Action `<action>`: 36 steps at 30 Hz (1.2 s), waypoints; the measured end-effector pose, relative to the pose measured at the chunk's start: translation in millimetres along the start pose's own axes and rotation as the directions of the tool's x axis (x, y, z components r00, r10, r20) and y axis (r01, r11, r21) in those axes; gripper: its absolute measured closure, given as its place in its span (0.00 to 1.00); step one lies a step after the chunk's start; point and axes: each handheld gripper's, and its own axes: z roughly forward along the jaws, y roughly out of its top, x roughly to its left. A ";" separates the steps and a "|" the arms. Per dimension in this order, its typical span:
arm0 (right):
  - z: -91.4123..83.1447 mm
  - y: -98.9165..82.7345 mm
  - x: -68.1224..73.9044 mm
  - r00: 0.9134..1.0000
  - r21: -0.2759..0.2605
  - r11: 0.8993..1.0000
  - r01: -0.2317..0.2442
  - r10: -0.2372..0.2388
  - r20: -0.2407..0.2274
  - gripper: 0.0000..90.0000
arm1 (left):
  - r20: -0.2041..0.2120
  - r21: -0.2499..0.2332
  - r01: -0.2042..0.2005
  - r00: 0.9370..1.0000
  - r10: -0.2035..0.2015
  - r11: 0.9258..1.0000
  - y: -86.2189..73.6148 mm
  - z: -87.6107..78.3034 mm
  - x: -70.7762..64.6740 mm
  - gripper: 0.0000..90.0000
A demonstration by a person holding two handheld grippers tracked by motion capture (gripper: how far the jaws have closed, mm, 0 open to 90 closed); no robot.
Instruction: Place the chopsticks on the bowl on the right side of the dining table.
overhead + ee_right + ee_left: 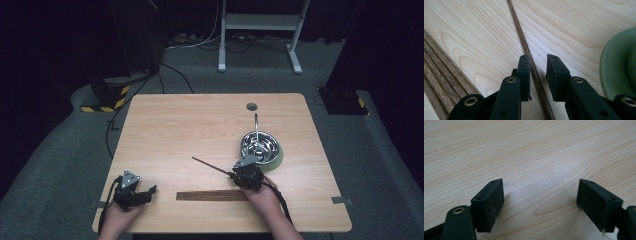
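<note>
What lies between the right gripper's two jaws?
In the right gripper view, a single dark chopstick lies on the table between the right gripper jaws, beside one pad; pads not yet pressing.

Both grippers are chunky matte black plastic. The left gripper (131,192) has a grey three-cornered plate on top and a black cable trailing off the back. The right gripper (538,72) has flat rectangular pads (556,72), brass-ringed rivet holes along the arms, and small screw holes on the pad edges.

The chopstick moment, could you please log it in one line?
right gripper: jaws astride chopstick, not clamped | left gripper: open, idle | bowl: untouched
</note>
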 end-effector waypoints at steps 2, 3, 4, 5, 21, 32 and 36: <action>0.5 -0.3 0.1 1.000 0.006 1.000 0.013 -0.013 0.006 0.81 | 0.001 0.001 -0.008 1.000 0.008 1.000 0.5 0.4 0.6 0.25; 0.5 -0.2 0.8 1.000 -0.001 1.000 0.011 -0.011 0.011 0.81 | 0.002 0.001 -0.007 1.000 0.007 1.000 0.4 0.3 0.5 0.25; -0.3 0.3 0.2 1.000 0.000 1.000 0.015 -0.015 0.003 0.81 | 0.000 0.000 -0.005 1.000 0.005 1.000 0.3 0.2 0.4 0.25; -0.2 0.7 1.4 1.000 0.001 1.000 0.015 -0.015 0.000 0.81 | -0.001 -0.001 -0.003 1.000 0.003 1.000 0.1 0.1 0.2 0.25; 7.4 0.4 -0.6 0.999 -0.011 0.999 0.039 -0.039 -0.010 0.86 | -0.001 0.000 -0.001 1.000 0.001 1.000 -0.1 -0.1 0.2 0.25; 13.5 6.5 0.4 0.998 -0.013 0.998 0.066 -0.066 -0.017 0.88 | -0.001 0.000 -0.002 1.000 0.002 1.000 -0.3 -0.4 0.2 0.25; 13.6 6.9 1.3 0.997 -0.013 0.997 0.076 -0.077 -0.010 0.89 | -0.001 0.000 -0.002 1.000 0.002 1.000 -0.2 -0.4 0.3 0.25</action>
